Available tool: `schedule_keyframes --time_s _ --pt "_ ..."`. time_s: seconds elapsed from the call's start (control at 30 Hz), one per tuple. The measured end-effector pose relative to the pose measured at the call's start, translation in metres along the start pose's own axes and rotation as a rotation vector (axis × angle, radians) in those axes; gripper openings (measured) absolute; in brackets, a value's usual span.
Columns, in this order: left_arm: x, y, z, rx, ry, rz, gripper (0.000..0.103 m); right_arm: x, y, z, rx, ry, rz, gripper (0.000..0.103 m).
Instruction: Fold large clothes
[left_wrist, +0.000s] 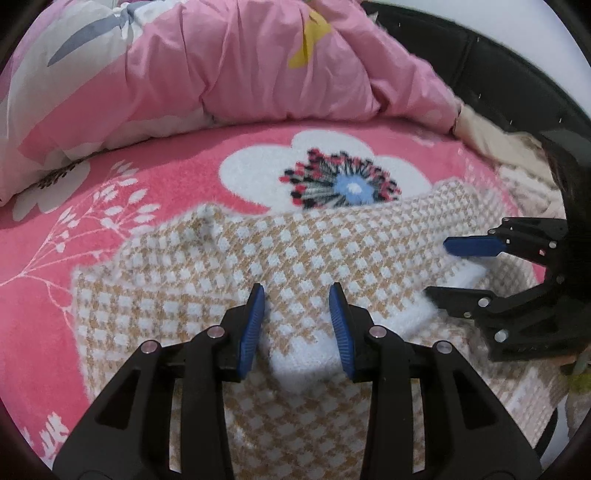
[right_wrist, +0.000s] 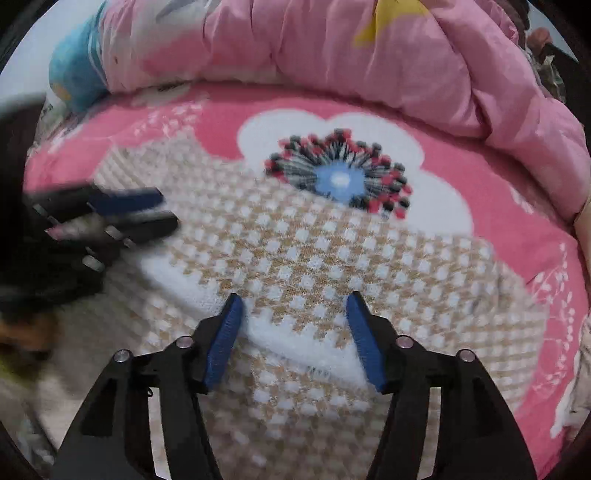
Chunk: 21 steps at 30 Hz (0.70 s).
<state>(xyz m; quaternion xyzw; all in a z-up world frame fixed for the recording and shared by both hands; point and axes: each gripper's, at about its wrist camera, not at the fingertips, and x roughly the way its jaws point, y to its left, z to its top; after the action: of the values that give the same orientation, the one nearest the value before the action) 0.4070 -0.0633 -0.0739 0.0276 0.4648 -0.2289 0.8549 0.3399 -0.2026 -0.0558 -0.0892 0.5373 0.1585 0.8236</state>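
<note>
The left gripper (left_wrist: 297, 325) pointed down at the knitted garment (left_wrist: 229, 280), its blue pads (left_wrist: 252, 332) standing apart with a white cuff (left_wrist: 303, 365) lying in the gap between them; whether the pads pressed on the cuff could not be told from either view. In the right wrist view this gripper (right_wrist: 168, 210) appeared blurred at about 9 o'clock, its fingers close together over the white band of the garment. The right gripper (right_wrist: 295, 336) was likewise angled down, its jaws parted and gripping nothing, the white hem edge (right_wrist: 314, 350) lying between the pads (right_wrist: 221, 339) without contact that could be confirmed. In the left wrist view the right gripper (left_wrist: 439, 267) was at about 3 o'clock, jaws parted over a white fold. The garment, a tan and white checked knit (right_wrist: 295, 258), lay spread across the middle of both views, partly folded with its white trim turned up. It rested on a pink fleece blanket (left_wrist: 155, 177) bearing a large white flower (left_wrist: 332, 173) at 12 o'clock of the garment. A bunched pink duvet (left_wrist: 240, 66) lay beyond the blanket at 12 o'clock.
</note>
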Motion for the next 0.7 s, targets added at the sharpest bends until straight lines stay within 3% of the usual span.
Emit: schedule_keyframes --time_s 0.07,0.1,0.17,0.27,0.33,0.43,0.6,0.7 --pt "-0.007 -0.002 0.001 -0.003 0.003 0.021 0.042 -0.018 -0.006 -0.014 0.036 0.025 -0.005 0.062" --pt "-0.013 -0.001 0.001 -0.019 0.018 0.050 0.053 -0.033 -0.009 -0.023 0.062 0.030 -0.013 0.062" --pt "-0.033 0.005 0.000 -0.055 0.020 0.031 0.053 -0.059 -0.012 -0.041 0.088 0.014 -0.005 0.062" --pt "-0.070 0.009 -0.010 -0.087 -0.007 0.018 0.055 -0.104 -0.015 -0.070 0.135 -0.052 0.024 0.072" --pt "-0.105 0.013 -0.026 -0.111 -0.041 0.032 0.064 -0.132 -0.013 -0.088 0.156 -0.103 0.055 0.078" --pt "-0.148 0.017 -0.056 -0.142 -0.076 0.054 0.071 -0.166 -0.001 -0.119 0.166 -0.174 0.096 0.087" --pt "-0.190 0.023 -0.120 -0.195 -0.122 0.111 0.073 -0.172 0.032 -0.162 0.132 -0.229 0.088 0.091" --pt "-0.199 0.025 -0.157 -0.239 -0.153 0.086 0.073 -0.154 0.044 -0.181 0.146 -0.223 0.118 0.091"
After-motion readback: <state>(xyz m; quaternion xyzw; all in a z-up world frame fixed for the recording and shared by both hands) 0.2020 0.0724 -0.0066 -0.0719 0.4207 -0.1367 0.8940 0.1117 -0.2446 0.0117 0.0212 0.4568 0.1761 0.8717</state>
